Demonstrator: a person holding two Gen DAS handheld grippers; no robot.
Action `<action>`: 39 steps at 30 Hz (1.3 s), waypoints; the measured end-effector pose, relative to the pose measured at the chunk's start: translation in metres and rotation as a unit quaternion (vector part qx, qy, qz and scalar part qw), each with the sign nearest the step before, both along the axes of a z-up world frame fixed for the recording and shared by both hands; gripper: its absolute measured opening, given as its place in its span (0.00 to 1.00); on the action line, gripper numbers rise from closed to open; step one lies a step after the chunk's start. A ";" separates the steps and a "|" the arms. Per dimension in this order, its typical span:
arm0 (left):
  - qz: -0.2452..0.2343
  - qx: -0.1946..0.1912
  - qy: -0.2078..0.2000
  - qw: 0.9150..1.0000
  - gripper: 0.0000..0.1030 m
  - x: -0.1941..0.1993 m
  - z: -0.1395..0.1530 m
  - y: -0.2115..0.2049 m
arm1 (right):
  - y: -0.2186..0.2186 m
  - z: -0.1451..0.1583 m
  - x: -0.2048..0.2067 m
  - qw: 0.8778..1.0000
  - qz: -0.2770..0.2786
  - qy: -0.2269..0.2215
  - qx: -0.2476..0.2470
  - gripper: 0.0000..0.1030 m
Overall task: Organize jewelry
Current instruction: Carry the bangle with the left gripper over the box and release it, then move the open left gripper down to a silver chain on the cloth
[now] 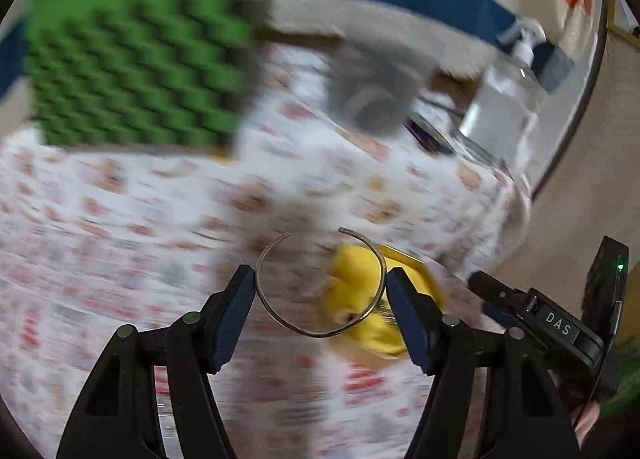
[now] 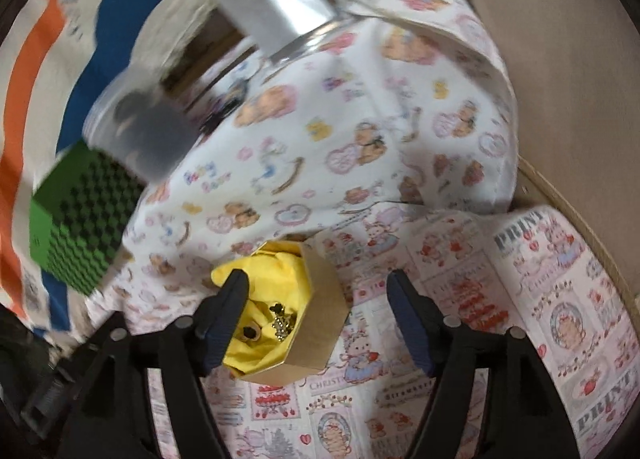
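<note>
Left tongs point(image 1: 320, 291): closed part-way onto a thin silver open bangle point(image 1: 320, 283), which is gripped across its width between the two blue pads, its gap turned to 12 o'clock.
Bangle position: held above the counter, over the yellow lining point(image 1: 360, 299) of a small box seen blurred behind it at 3 o'clock.
Right tongs point(image 2: 318, 299): spread wide, nothing gripped; the left pad is seen in front of the yellow lining.
Cardboard box point(image 2: 320, 307): a small tan box set on the counter, between the right tongs' fingers toward 9 o'clock.
Box contents: a gold trinket point(image 2: 283, 321) and a dark ring-like piece point(image 2: 251, 334) lie on the yellow lining.
Counter point(image 2: 500, 299): covered with printed cloth.
Green checkered box point(image 2: 80, 219): stands at 10 o'clock.
Clear bottle point(image 1: 508, 99): seen at 2 o'clock in the left view.
</note>
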State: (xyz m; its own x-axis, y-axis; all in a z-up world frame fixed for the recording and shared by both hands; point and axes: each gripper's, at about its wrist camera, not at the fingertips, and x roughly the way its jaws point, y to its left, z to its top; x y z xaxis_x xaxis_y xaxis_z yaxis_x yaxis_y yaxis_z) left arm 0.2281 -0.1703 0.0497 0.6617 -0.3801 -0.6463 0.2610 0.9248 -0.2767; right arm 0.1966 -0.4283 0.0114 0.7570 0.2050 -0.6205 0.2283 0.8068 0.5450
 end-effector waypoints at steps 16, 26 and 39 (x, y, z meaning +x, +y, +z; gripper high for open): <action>-0.039 0.005 0.013 0.999 0.77 0.014 -0.010 -0.046 | -0.027 -0.009 -0.002 0.997 -0.073 0.019 0.000 0.71; 0.059 0.063 -0.119 0.989 0.94 -0.056 0.031 0.051 | 0.022 0.027 -0.018 0.996 -0.001 -0.049 -0.069 0.78; 0.139 0.113 -0.171 0.969 1.00 -0.083 0.007 0.117 | 0.076 0.039 -0.035 0.982 0.061 -0.097 -0.151 0.84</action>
